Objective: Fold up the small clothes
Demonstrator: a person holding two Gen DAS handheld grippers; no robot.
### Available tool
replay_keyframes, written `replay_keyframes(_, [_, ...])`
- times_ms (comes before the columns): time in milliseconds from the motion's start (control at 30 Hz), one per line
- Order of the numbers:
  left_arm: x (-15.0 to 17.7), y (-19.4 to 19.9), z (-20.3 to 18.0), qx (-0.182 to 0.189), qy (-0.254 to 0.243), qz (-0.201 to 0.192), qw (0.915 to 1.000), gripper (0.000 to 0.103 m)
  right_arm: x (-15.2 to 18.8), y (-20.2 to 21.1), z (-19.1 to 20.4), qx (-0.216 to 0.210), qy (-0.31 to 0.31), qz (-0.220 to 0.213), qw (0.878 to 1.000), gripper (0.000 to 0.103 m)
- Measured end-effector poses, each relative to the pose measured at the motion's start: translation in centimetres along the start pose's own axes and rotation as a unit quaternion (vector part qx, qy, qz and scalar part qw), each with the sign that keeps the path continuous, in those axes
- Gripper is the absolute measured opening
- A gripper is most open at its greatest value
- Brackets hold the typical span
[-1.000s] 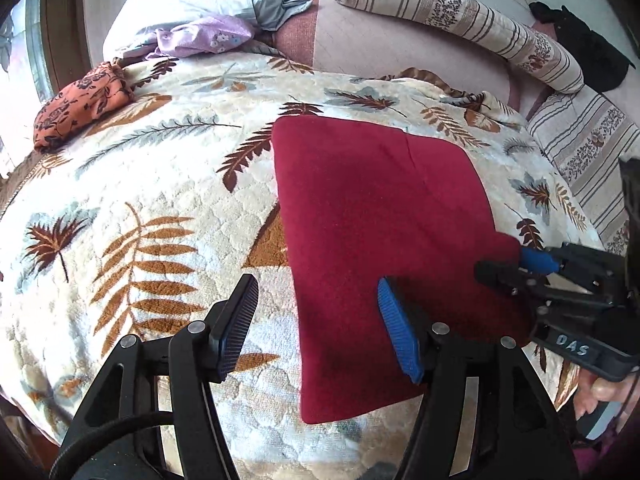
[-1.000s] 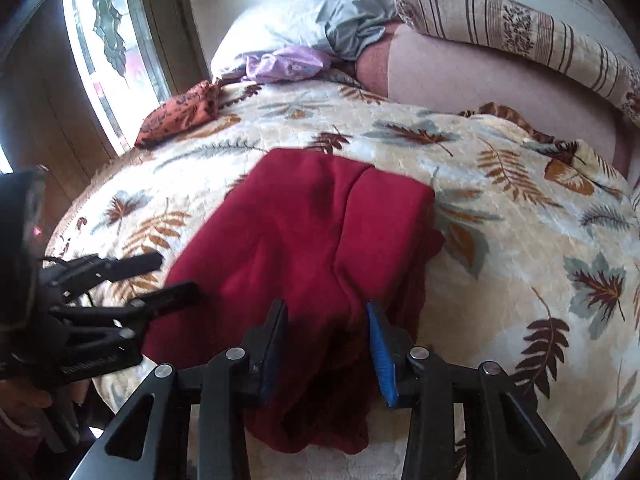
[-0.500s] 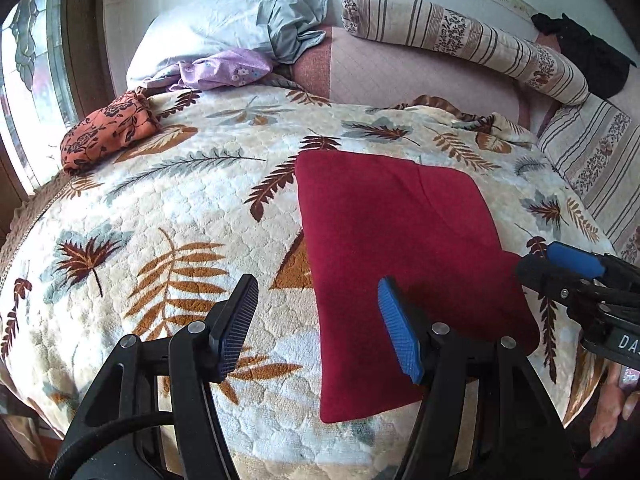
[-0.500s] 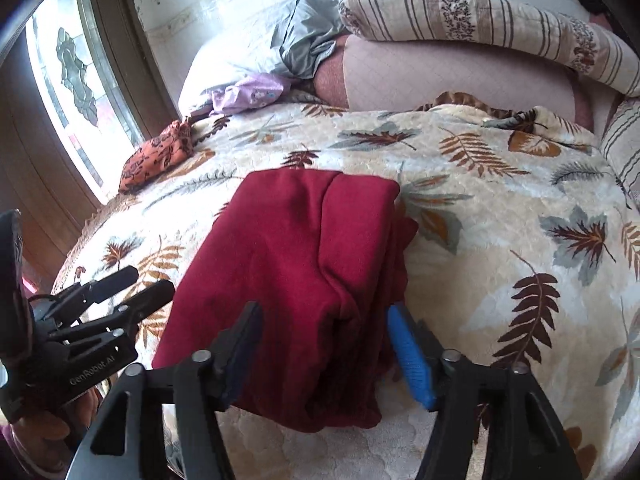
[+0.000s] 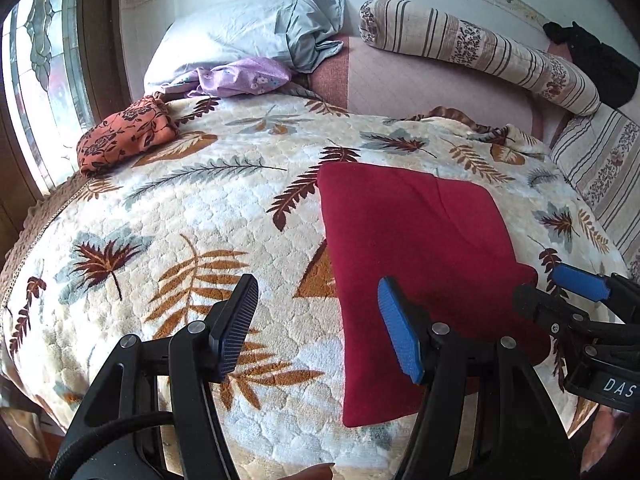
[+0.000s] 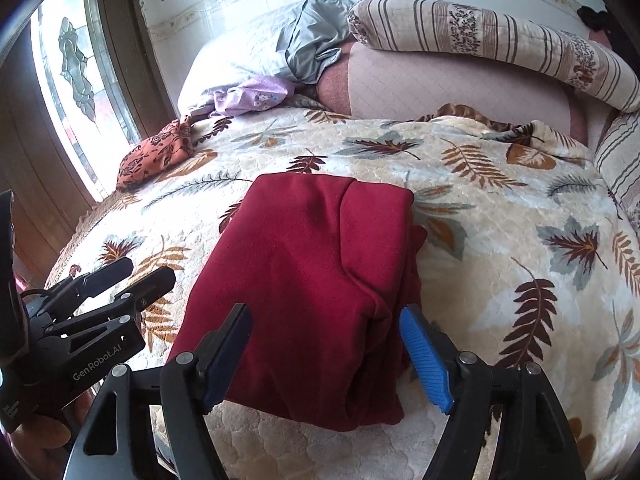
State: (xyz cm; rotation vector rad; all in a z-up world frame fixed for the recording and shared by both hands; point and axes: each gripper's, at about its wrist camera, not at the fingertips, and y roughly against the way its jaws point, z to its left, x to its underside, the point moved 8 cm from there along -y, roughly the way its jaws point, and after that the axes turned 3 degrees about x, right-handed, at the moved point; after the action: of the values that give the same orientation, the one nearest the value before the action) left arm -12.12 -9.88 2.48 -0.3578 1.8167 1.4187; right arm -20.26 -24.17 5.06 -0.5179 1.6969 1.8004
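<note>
Firstly, left wrist view: left gripper (image 5: 318, 328), jaws spread wide, holding nothing, above the leaf-print blanket (image 5: 192, 216); folded red garment (image 5: 420, 264) lying flat on the blanket, its left edge between the fingers; right gripper (image 5: 560, 292) at the garment's right edge, parted; orange floral cloth (image 5: 124, 136) by the window; striped bolster (image 5: 480, 52) at the far side. Next, right wrist view: right gripper (image 6: 324, 350), released, straddling the red garment's (image 6: 312, 272) near edge without gripping it; left gripper (image 6: 132, 276) apart to the left, slightly parted, over the blanket (image 6: 500, 220); grey pillow (image 6: 260, 52) behind

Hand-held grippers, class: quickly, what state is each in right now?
Left hand-held gripper: open, holding nothing.
Right hand-held gripper: open, above the red garment, holding nothing.
</note>
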Motion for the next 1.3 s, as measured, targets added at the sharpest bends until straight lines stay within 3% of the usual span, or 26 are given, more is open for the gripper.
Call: replay_keyframes(1300, [0.1, -0.4, 0.3, -0.003, -0.002, 0.002, 1.0, 0.063, 0.5, -1.4, 0.8, -0.005, 0.005, 0.017, 1.0, 0.075])
